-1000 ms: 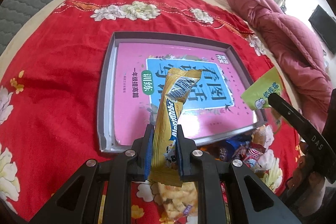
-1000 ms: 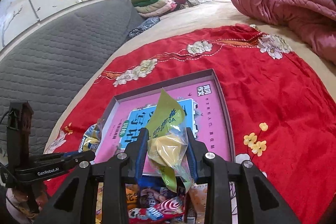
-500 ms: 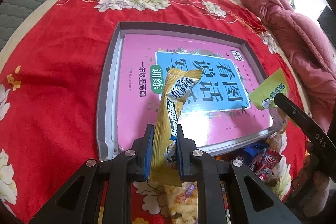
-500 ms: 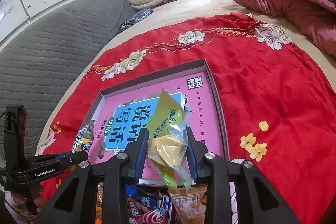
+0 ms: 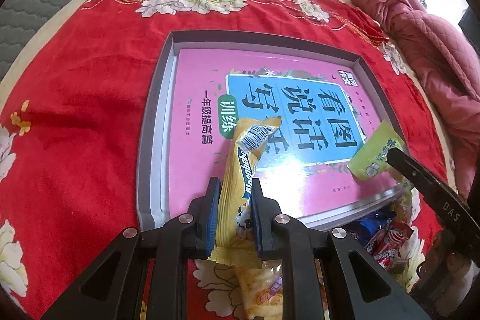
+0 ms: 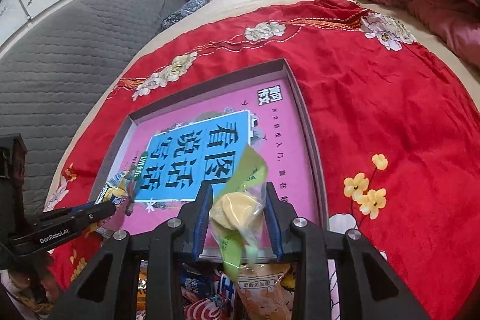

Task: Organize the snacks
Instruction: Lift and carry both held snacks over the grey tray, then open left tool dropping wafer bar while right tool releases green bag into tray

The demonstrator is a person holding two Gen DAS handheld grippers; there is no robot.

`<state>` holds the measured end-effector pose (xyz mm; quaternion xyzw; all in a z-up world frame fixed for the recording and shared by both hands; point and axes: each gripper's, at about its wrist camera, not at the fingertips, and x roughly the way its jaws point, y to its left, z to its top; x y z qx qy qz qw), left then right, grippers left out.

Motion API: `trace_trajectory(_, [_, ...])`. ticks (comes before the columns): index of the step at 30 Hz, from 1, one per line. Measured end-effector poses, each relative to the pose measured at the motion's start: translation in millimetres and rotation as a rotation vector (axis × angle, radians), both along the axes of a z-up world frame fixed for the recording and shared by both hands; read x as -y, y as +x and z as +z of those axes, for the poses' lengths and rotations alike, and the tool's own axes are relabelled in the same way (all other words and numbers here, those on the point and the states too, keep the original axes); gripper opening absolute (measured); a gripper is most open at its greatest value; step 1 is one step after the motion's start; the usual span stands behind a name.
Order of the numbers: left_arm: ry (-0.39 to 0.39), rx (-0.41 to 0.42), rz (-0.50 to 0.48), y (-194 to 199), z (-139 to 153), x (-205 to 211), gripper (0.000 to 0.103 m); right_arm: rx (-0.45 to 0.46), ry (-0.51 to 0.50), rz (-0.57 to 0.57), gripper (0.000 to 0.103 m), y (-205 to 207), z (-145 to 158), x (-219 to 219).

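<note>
Gripping one snack each: left gripper (image 5: 235,218) yellow packet (image 5: 241,185), right gripper (image 6: 238,218) green bag (image 6: 240,206).

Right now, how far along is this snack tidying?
Barely started: the tray holds only a pink book, no snacks. In hand: the left claw grips a yellow snack bar, and the right claw a green-topped cookie bag, both above the tray. A snack pile remains beside it.

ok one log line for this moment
left hand-held gripper: holds yellow snack bar | right hand-held gripper: holds green pastry packet | both over box
</note>
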<state>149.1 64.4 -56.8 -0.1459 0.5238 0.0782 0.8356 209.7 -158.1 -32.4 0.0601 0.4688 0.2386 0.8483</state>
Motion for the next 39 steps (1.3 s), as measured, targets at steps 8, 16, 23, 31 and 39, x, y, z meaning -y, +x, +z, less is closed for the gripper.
trace_trajectory(8, [0.004,0.009,0.017,8.5,-4.0,-4.2,0.02,0.004,-0.013,-0.022,0.034,2.2,-0.3,3.8])
trace_trajectory(16, [-0.009,0.015,0.011,13.3,-5.4,-4.6,0.02,0.022,-0.05,-0.021,0.034,2.1,1.1,2.7])
trace_trajectory(23, [-0.023,0.015,0.01,12.8,-4.1,-4.0,0.021,0.023,-0.059,-0.026,0.037,2.1,1.1,3.2])
trace_trajectory(31, [-0.016,0.014,0.01,12.9,-1.7,-3.8,0.022,0.031,-0.045,-0.045,0.045,4.3,5.0,8.9])
trace_trajectory(39, [-0.033,0.033,0.019,10.3,4.6,-12.3,0.039,0.028,-0.034,-0.041,0.048,4.0,6.4,9.4])
